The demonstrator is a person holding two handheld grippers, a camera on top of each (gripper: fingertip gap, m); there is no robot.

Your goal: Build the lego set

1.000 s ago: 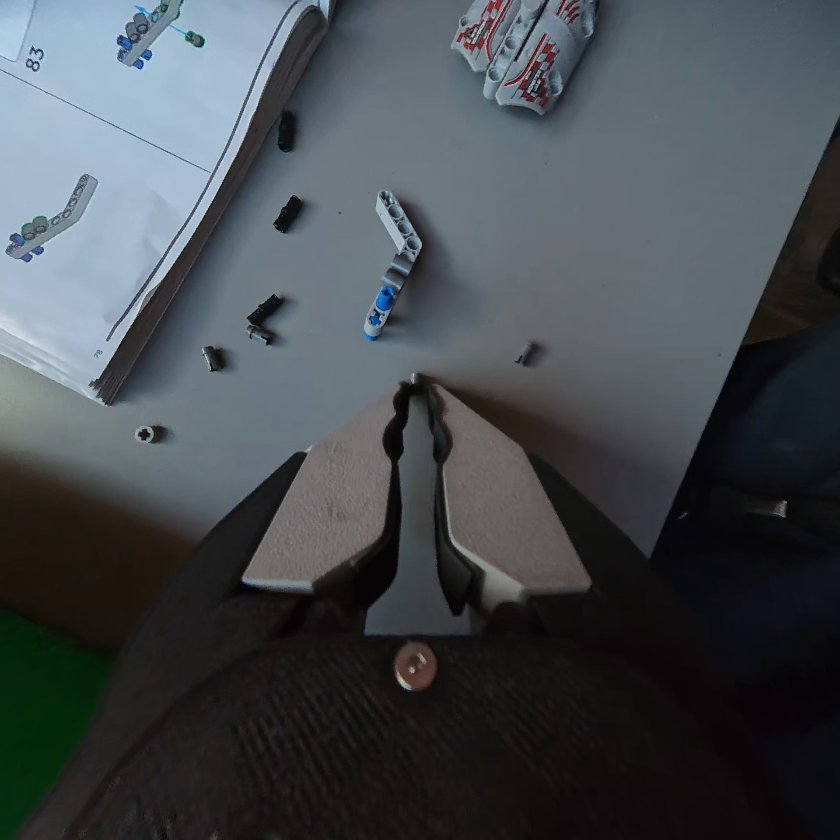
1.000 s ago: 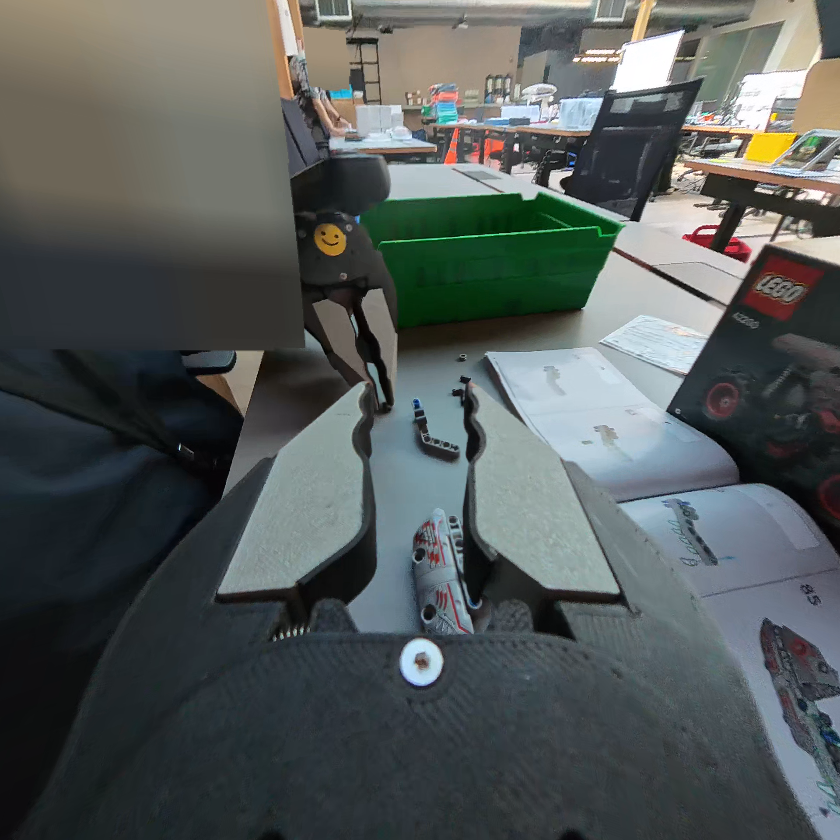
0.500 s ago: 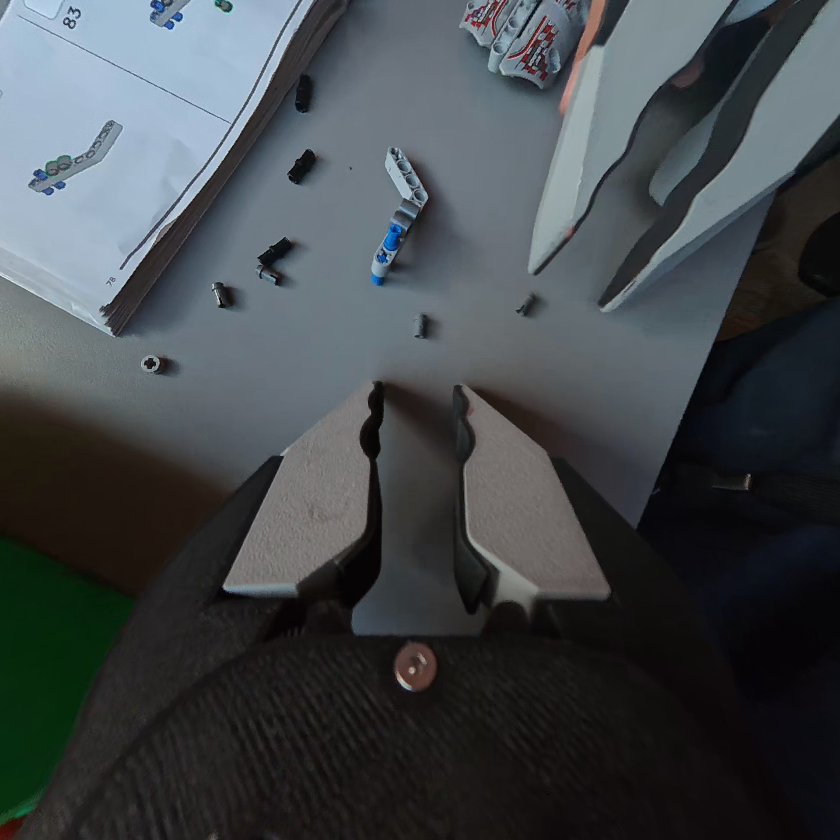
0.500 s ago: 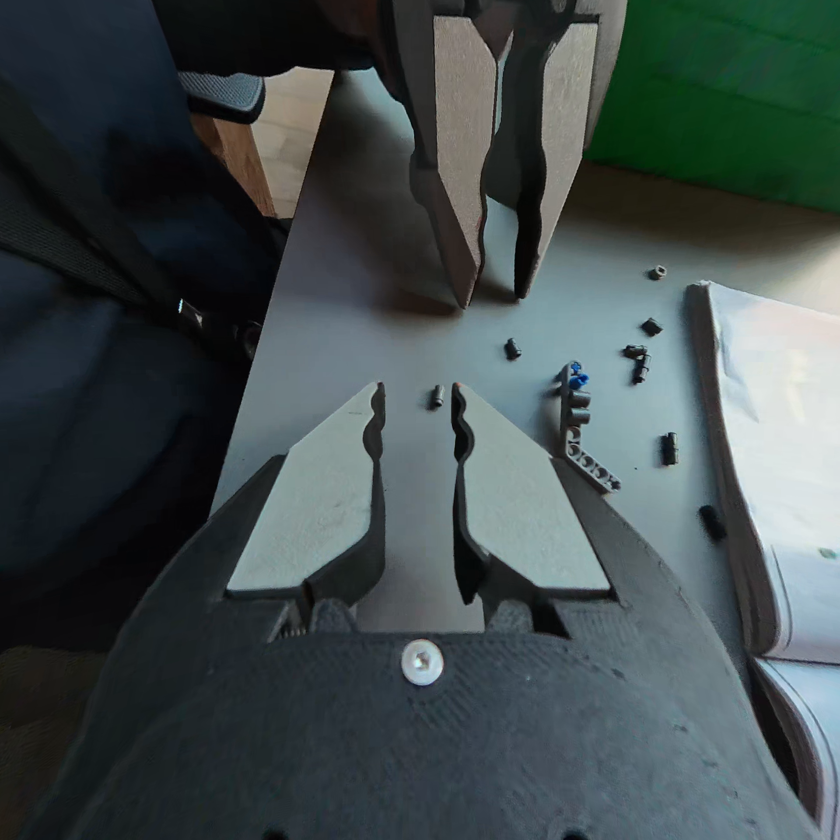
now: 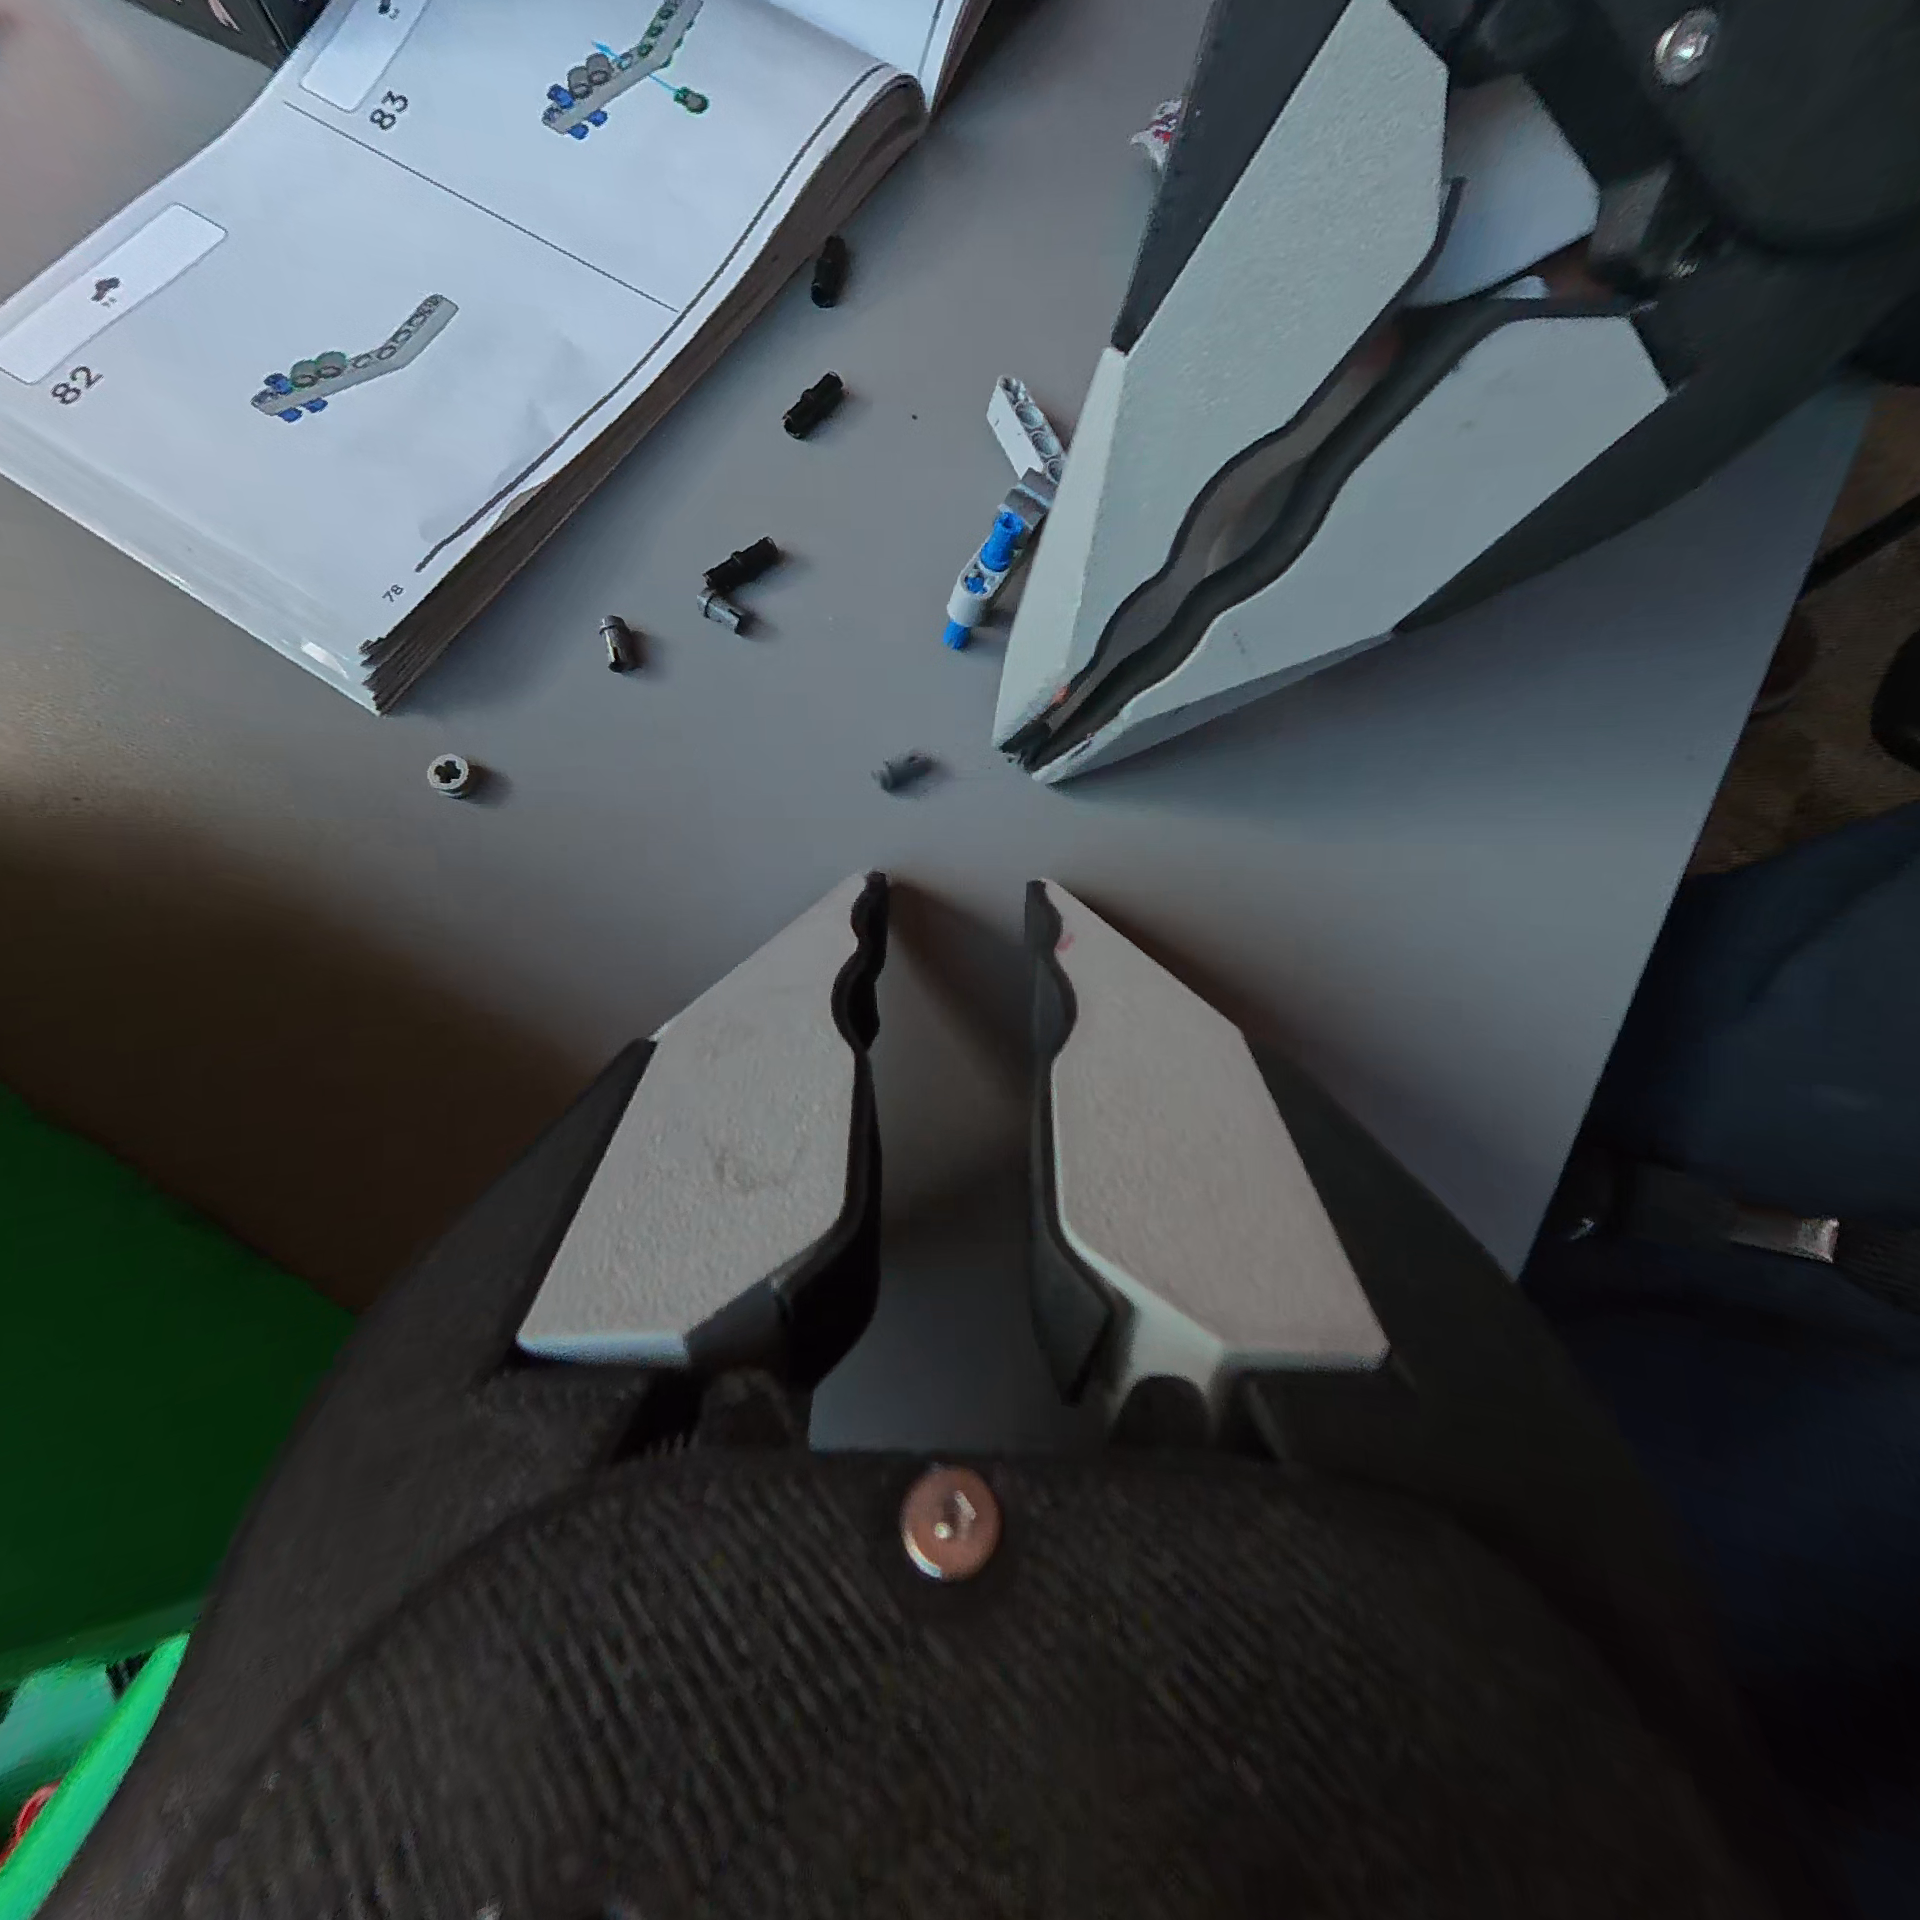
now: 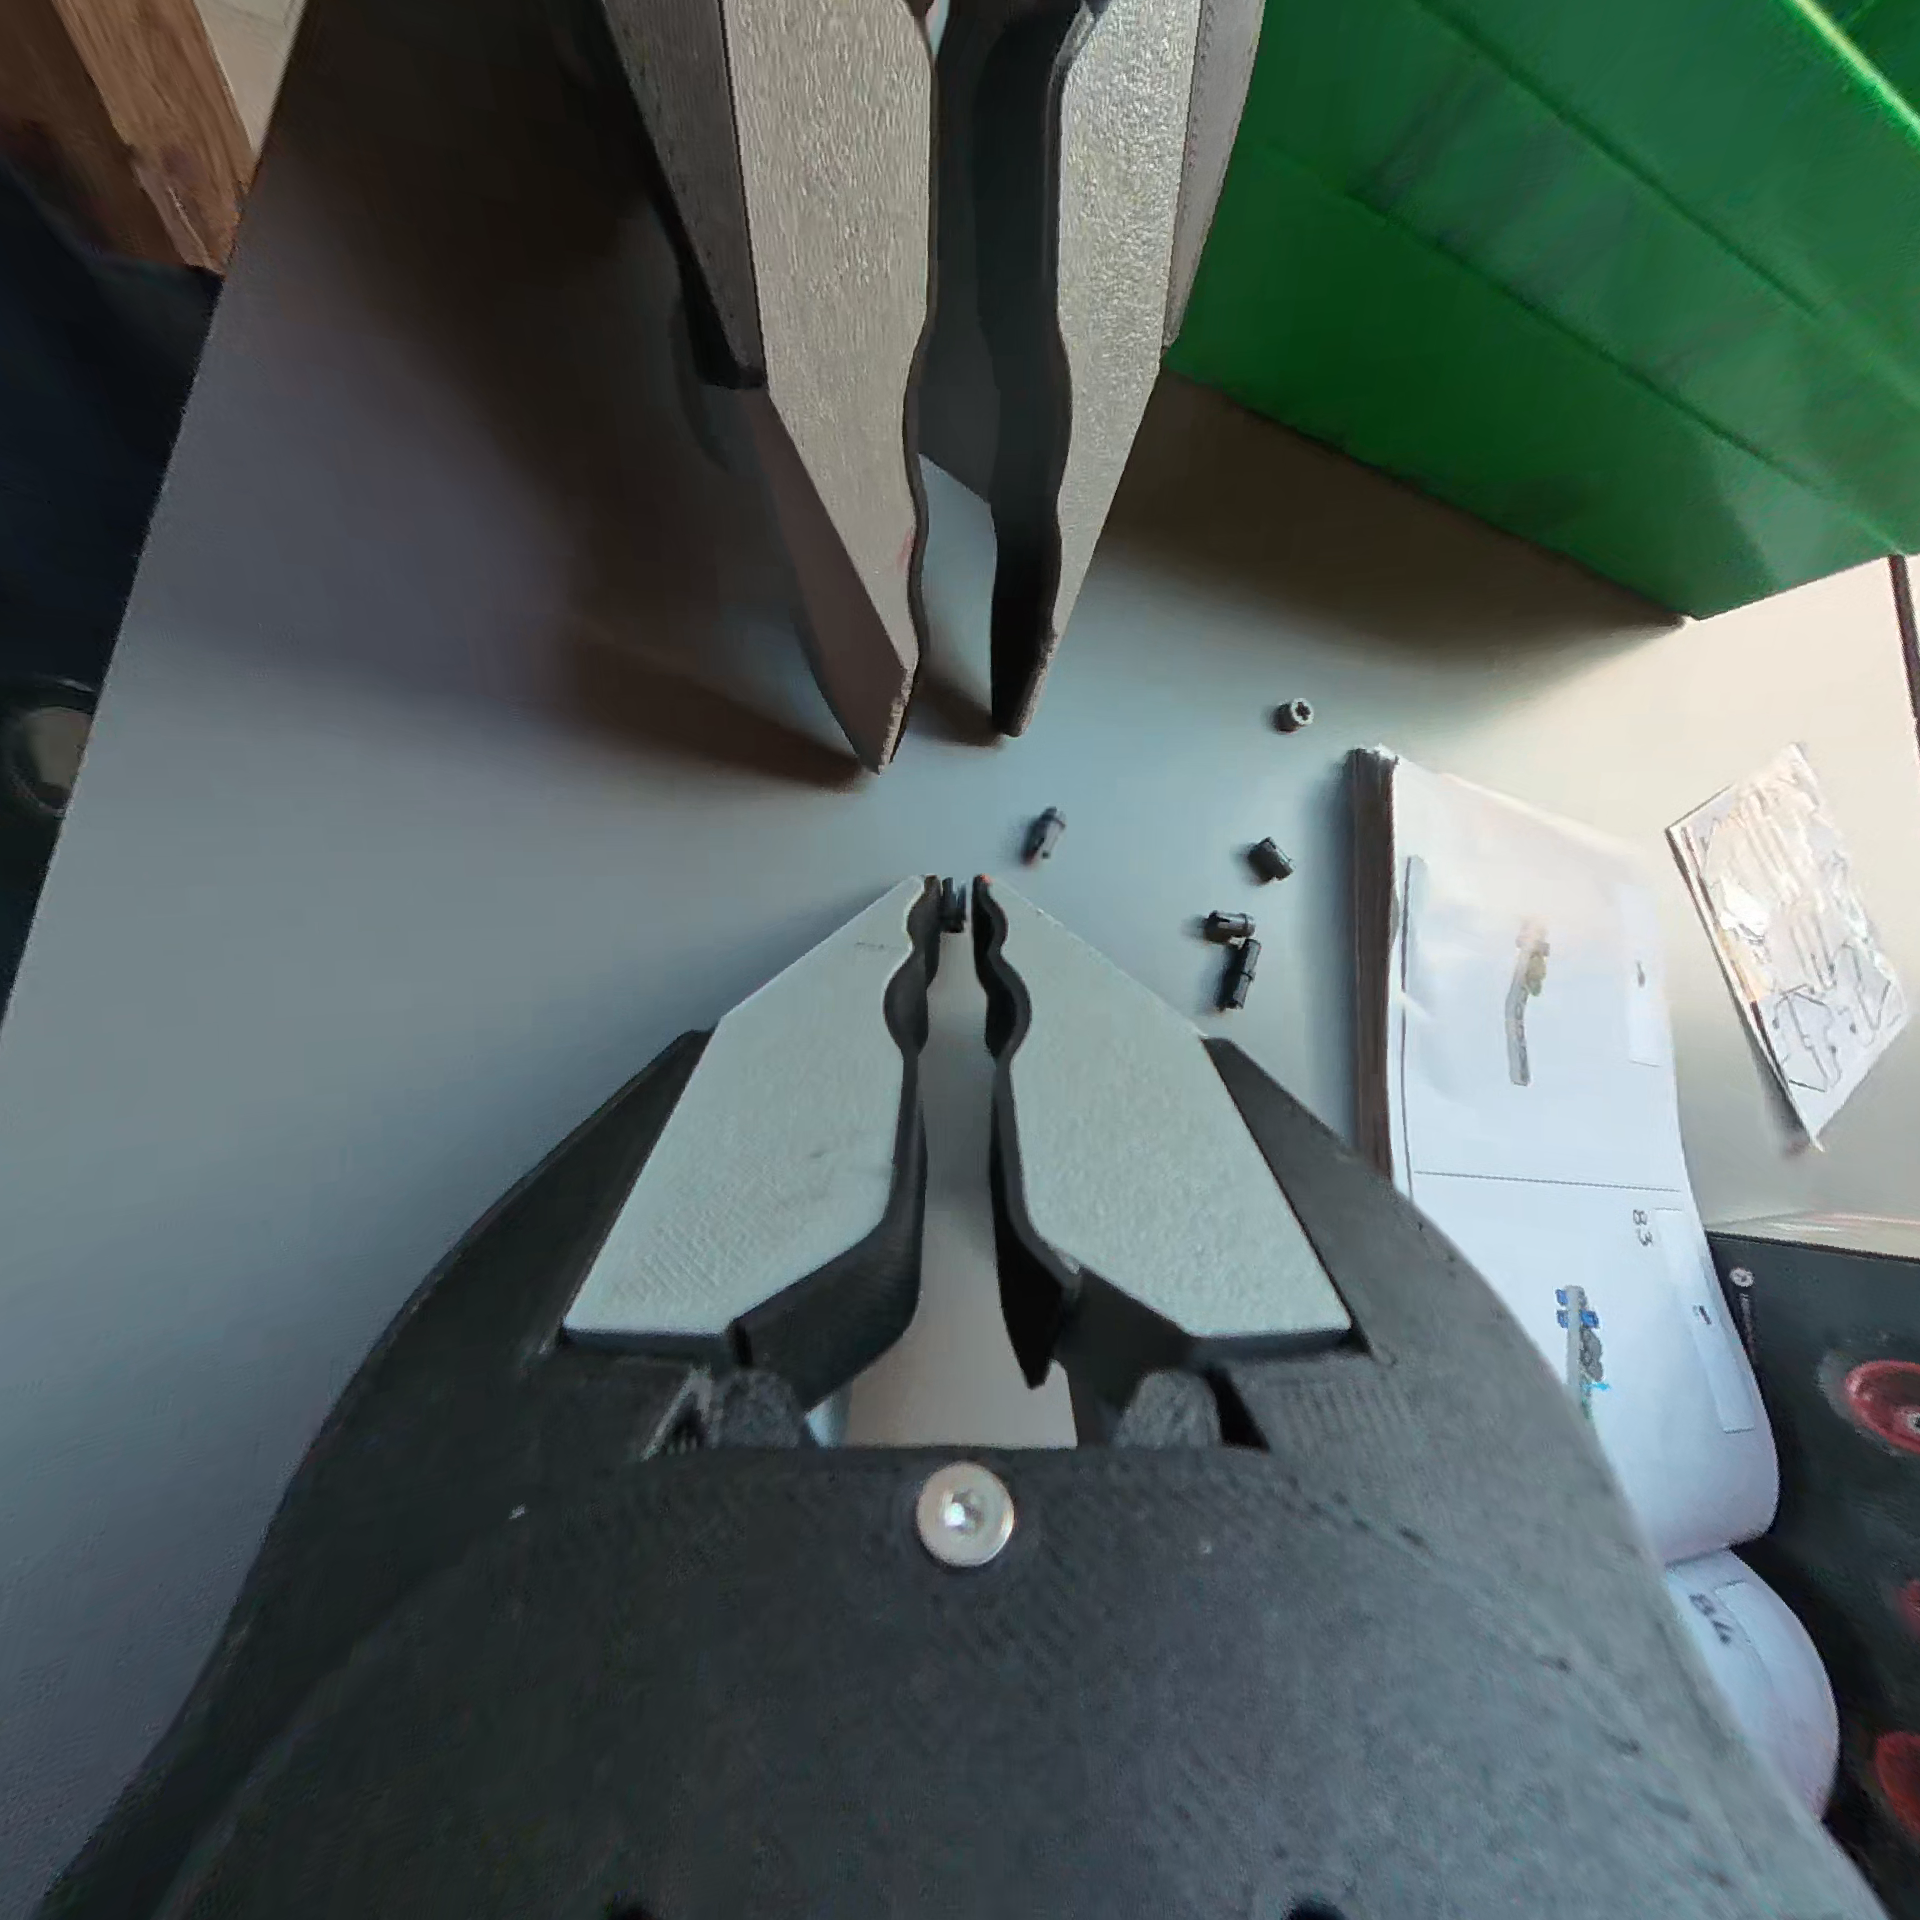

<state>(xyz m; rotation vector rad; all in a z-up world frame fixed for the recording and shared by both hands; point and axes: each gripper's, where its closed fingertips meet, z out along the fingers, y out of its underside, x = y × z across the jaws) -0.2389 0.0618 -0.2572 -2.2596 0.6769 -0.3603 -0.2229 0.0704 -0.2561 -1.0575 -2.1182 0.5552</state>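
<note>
My right gripper (image 6: 953, 885) is shut on a small black pin (image 6: 951, 902), tips down at the grey table (image 6: 520, 831). In the left wrist view it (image 5: 1039, 756) comes in from the upper right with its jaws nearly together. My left gripper (image 5: 958, 889) is open and empty, held back above the table. It faces the right one from the top of the right wrist view (image 6: 948, 740). Another small dark pin (image 5: 904, 771) lies between the two grippers (image 6: 1044, 834). A bent grey beam with blue pins (image 5: 1013, 499) lies partly behind a right finger.
The open instruction booklet (image 5: 416, 312) lies to the side (image 6: 1538, 1039). Several black pins (image 5: 812, 403) and a grey bush (image 5: 452, 775) are scattered beside it. A green bin (image 6: 1558, 312), a sticker sheet (image 6: 1787, 935) and the set's box (image 6: 1849, 1455) stand around. The table edge (image 5: 1662, 987) is close. The tips of both grippers are at nearly the same place. From the left gripper's tips to the grey bush (image 5: 452, 775) is close to 8 cm.
My left gripper let go of a small pin, opened and drew back. My right gripper swung down over the table and closed on the other pin near the edge.
</note>
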